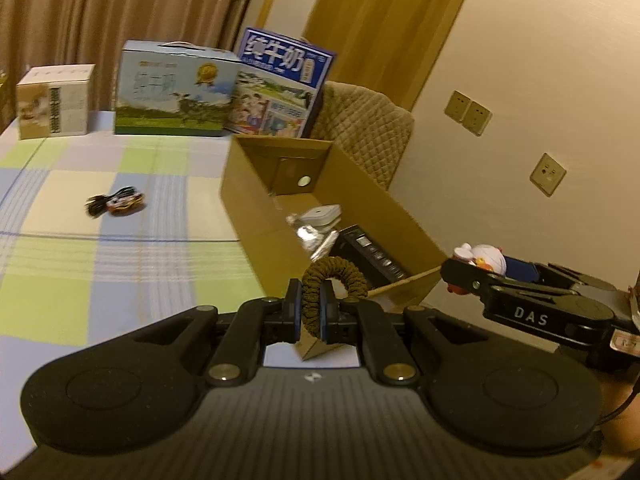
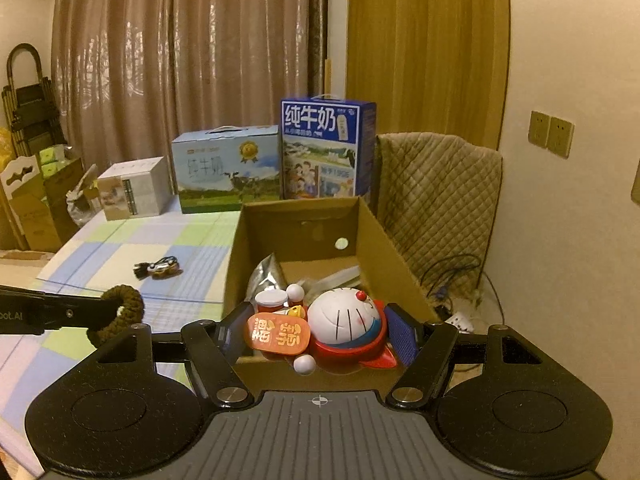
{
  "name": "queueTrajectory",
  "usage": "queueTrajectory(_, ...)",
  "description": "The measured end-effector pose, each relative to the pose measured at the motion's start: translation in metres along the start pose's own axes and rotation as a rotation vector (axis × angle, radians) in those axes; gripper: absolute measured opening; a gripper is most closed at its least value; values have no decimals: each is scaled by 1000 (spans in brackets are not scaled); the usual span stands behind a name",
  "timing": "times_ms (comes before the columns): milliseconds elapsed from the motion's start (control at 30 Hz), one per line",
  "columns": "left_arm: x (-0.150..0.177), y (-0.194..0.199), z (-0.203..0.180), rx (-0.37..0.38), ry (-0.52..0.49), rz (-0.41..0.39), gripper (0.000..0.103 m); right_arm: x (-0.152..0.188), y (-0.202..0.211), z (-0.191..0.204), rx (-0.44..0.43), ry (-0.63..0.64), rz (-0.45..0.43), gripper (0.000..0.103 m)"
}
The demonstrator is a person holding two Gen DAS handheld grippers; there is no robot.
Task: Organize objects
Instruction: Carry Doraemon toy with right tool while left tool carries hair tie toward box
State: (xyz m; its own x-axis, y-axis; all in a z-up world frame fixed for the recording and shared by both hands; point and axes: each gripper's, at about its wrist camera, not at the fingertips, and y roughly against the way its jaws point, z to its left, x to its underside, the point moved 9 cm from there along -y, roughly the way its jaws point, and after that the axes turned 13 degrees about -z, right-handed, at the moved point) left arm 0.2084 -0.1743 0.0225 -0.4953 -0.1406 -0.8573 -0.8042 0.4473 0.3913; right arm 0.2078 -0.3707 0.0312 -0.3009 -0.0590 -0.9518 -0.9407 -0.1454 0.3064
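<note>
Over the cardboard box [image 2: 394, 232], left tool [image 1: 310, 312] clamps scrunchie [image 1: 334, 280], right tool [image 2: 320, 334] clamps Doraemon toy [image 2: 344, 324]

Cardboard box [image 2: 376, 232] open-topped — milk cartons [image 2: 326, 148] wall its far side.

Brown curtains [image 2: 180, 60] behind bed with checked sheet [image 1: 80, 272]. Wooden door [image 2: 424, 48] right. Cream wall [image 2: 568, 240] with sockets [image 2: 551, 135]. Quilted chair [image 2: 436, 192]. Warm dim light.
</note>
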Motion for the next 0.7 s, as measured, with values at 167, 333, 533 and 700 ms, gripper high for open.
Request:
queueTrajectory(167, -3, -24, -19, 24, -14, 16, 6, -2, -11, -13, 0, 5, 7, 67)
queueTrajectory(333, -5, -44, -33, 40, -31, 31, 6, 0, -21, -25, -1, 1, 18, 67)
queueTrajectory(533, -4, -67, -42, 45, -52, 51, 6, 1, -34, -39, 2, -8, 31, 67)
queueTrajectory(700, -3, -83, -46, 48, -63, 65, 6, 3, -45, -48, 6, -13, 41, 67)
